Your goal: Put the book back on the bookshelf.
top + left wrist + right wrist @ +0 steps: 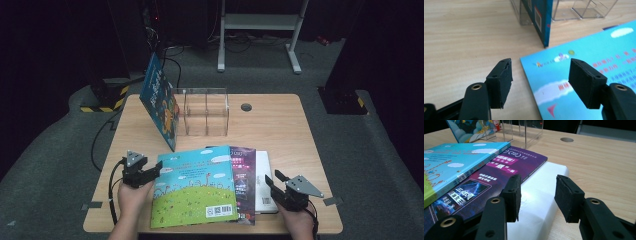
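A light-blue and green picture book (195,187) lies on top of a stack at the table's front middle. Under it lie a purple book (244,175) and a white book (264,185). My left gripper (155,170) is at the picture book's left edge. In the left gripper view its jaws (540,72) stand open, straddling the far left corner of the picture book (584,47) without touching it. My right gripper (272,176) is at the stack's right side. It (537,190) is open over the white book (536,205), beside the purple book (499,170).
A blue picture book (160,102) leans upright against a clear plastic divider box (206,112) at the table's back middle. A cable hole (246,107) sits just right of the box. Bare wood (290,135) lies to the right and along the left side.
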### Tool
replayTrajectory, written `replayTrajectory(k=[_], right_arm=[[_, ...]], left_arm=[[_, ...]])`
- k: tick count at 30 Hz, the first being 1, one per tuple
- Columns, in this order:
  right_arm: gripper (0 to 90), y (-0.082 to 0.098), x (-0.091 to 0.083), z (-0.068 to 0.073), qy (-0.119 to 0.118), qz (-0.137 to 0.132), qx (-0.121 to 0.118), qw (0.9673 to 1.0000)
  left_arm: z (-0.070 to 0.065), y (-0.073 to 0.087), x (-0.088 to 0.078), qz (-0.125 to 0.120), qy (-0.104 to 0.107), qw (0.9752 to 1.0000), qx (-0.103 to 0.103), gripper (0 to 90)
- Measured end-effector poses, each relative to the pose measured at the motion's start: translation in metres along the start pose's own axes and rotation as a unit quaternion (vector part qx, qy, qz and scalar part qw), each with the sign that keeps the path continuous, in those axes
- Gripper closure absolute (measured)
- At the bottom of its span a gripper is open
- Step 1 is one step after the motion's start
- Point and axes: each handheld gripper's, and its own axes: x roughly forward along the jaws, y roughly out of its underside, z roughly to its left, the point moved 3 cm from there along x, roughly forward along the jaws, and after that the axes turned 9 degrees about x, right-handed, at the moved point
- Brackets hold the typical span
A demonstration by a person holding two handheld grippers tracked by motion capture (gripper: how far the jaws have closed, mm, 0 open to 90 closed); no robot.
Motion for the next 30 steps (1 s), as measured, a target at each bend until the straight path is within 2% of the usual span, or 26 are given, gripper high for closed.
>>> replayTrajectory(k=[5,9,11,14,18,20,25,27,30], right_arm=[[55.3,0.001,0.001,0.002,0.002,0.004,-0.003,1.0000],[55.4,0.000,0.001,0.005,0.000,0.002,-0.005,1.0000],[56.6,-0.001,0.001,0.005,-0.008,0.004,-0.008,0.9999],[55.8,0.000,0.001,0.007,-0.011,0.007,-0.008,0.9999],[54.3,0.000,0.002,0.008,-0.010,0.009,-0.009,0.9999],[53.8,0.000,0.001,0.009,-0.010,0.007,-0.006,0.9999],[53.8,-0.002,0.000,0.014,-0.014,0.006,-0.011,0.9998],[53.6,-0.002,0.000,0.018,-0.017,0.009,-0.012,0.9997],[52.8,-0.003,0.000,0.025,-0.025,0.012,-0.016,0.9995]], left_arm=[[-0.001,0.016,-0.003,0.005,0.015,0.9998,-0.012,34.3],[-0.003,0.026,-0.006,0.019,0.034,0.9992,-0.005,32.7],[-0.005,0.029,-0.008,0.017,0.041,0.9990,-0.010,32.4],[-0.013,0.035,-0.011,0.017,0.056,0.9982,-0.009,32.7],[-0.025,0.043,-0.013,0.017,0.082,0.9965,0.001,32.3],[-0.030,0.047,-0.014,0.019,0.087,0.9959,0.010,31.5],[-0.033,0.052,-0.022,0.016,0.099,0.9948,-0.018,30.5],[-0.033,0.055,-0.023,0.030,0.107,0.9934,-0.027,29.1],[-0.034,0.059,-0.023,0.033,0.110,0.9932,-0.024,27.3]])
